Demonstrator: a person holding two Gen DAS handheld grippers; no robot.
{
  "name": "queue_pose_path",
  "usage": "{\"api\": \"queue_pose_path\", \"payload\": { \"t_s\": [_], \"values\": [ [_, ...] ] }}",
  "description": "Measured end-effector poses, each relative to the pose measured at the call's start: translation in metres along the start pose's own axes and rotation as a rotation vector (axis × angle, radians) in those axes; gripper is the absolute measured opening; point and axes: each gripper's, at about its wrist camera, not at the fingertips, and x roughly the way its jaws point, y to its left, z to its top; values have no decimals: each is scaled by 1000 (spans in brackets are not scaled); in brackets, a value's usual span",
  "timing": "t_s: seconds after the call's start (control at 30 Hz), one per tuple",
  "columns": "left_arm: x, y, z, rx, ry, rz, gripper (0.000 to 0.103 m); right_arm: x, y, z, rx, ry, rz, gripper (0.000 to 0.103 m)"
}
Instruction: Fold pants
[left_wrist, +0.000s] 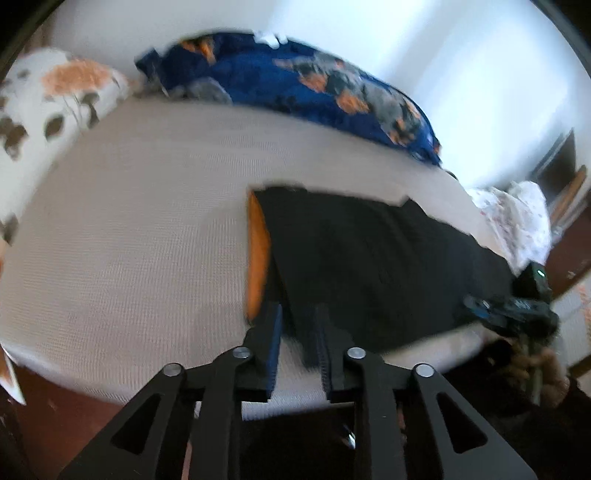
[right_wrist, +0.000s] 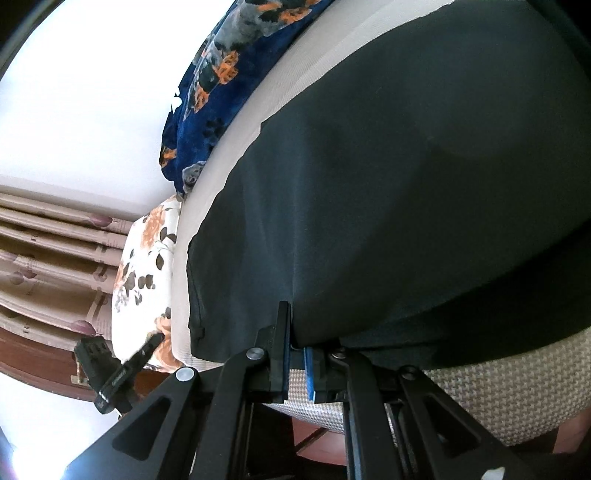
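Black pants (left_wrist: 369, 258) with an orange waistband (left_wrist: 256, 258) lie spread across the beige bed sheet (left_wrist: 129, 240). My left gripper (left_wrist: 299, 317) has its jaws partly apart around the near corner of the pants by the waistband; a fold of black cloth sits between them. My right gripper (right_wrist: 295, 332) is nearly closed on the near edge of the pants (right_wrist: 406, 184), which fill most of the right wrist view. The right gripper also shows at the right edge of the left wrist view (left_wrist: 517, 310), at the pants' far end.
A blue floral blanket (left_wrist: 314, 85) lies along the back of the bed. A white floral pillow (left_wrist: 55, 99) sits at the left. A white patterned cloth (left_wrist: 517, 221) is at the right. Curtains (right_wrist: 55, 258) hang beyond the bed. The bed's front edge is just below both grippers.
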Motion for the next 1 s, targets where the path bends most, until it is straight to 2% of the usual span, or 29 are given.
{"api": "queue_pose_path", "payload": {
  "t_s": [0.1, 0.17, 0.23, 0.33, 0.43, 0.47, 0.5, 0.53, 0.57, 0.67, 0.9, 1.0],
  "values": [
    [7, -4, -12, 8, 72, -33, 32, 1, -1, 0, 1, 4, -2, 8],
    [20, -8, -18, 6, 138, -66, 44, 2, 1, 0, -4, 5, -6, 9],
    [31, -9, -19, -12, 178, -108, 46, 2, 2, -1, -14, 4, -11, 9],
    [46, -8, -18, -40, 214, -112, 48, 1, 4, -1, -24, 2, -15, 9],
    [54, 1, -20, -95, 197, -142, 48, 0, 5, -1, -26, 1, -15, 10],
    [55, 5, -21, -126, 187, -151, 31, 0, 5, -1, -25, 1, -15, 10],
    [57, 10, -21, -152, 182, -142, 20, 0, 5, -1, -28, 1, -15, 10],
    [59, 15, -22, -172, 189, -125, 14, 0, 5, -1, -29, 0, -15, 10],
    [59, 20, -23, -196, 178, -139, 10, 0, 5, -1, -28, 1, -14, 10],
    [56, 19, -21, -191, 154, -117, 6, 0, 5, -1, -27, 1, -15, 10],
    [31, 5, 0, -135, 21, -94, 3, 0, 10, -2, -33, -4, 23, 10],
    [27, 4, 12, -105, -26, -41, 0, 6, 14, -5, -45, 9, 32, 10]
  ]
}}
